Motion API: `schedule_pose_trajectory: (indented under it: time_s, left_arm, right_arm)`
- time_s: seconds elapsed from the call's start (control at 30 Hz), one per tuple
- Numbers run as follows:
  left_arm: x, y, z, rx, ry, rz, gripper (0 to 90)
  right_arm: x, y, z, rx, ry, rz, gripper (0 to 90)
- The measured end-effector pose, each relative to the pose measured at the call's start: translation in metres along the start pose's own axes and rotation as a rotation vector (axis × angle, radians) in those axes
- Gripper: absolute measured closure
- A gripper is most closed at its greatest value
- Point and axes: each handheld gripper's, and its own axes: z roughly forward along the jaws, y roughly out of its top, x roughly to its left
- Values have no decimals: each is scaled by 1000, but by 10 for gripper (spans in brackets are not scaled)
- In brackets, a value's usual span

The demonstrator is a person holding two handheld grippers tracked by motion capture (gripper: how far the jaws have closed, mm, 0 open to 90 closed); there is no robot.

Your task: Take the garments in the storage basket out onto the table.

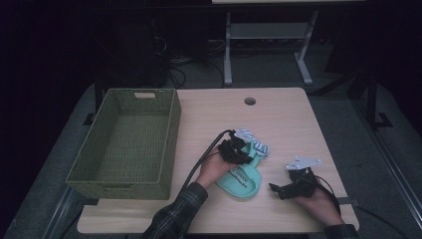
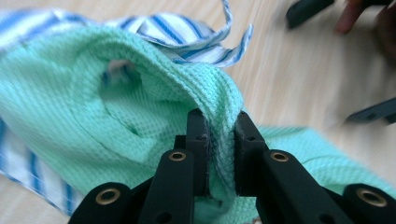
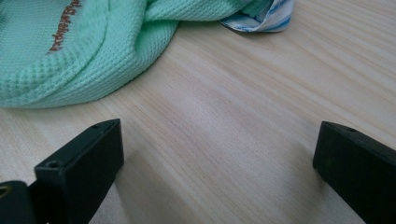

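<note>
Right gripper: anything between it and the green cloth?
Nothing: bare tabletop between the open right gripper and the green cloth, as the right gripper view shows.

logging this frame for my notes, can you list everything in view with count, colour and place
garment: one, mint green knit with brown lettering, near middle of the table, a fold pinched by the left gripper
striped cloth: one, blue and white, at the garment's far end
basket: one, green woven, left side of the table
table: one, light wood, with a round hole near its far edge
frame: one, grey metal, on the floor behind the table
left gripper: one, black, shut on the garment
right gripper: one, black, jaws wide apart, low over bare wood right of the garment
</note>
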Motion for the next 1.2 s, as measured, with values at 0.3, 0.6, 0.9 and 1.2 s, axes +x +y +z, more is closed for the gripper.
schedule_pose_trajectory:
  time_s: [0.3,0.6,0.9,1.2]
  left_arm:
    - [-2,0,-11,-17,31,16,588]
    - [-12,4,-52,-86,58,29,496]
    - [-22,-30,-84,-87,78,14,848]
    - [-26,-56,-81,-44,105,-10,895]
  right_arm:
    - [0,0,0,0,0,-1,15]
    - [0,0,0,0,0,-1,15]
    - [0,0,0,0,0,-1,15]
    - [0,0,0,-1,0,1,15]
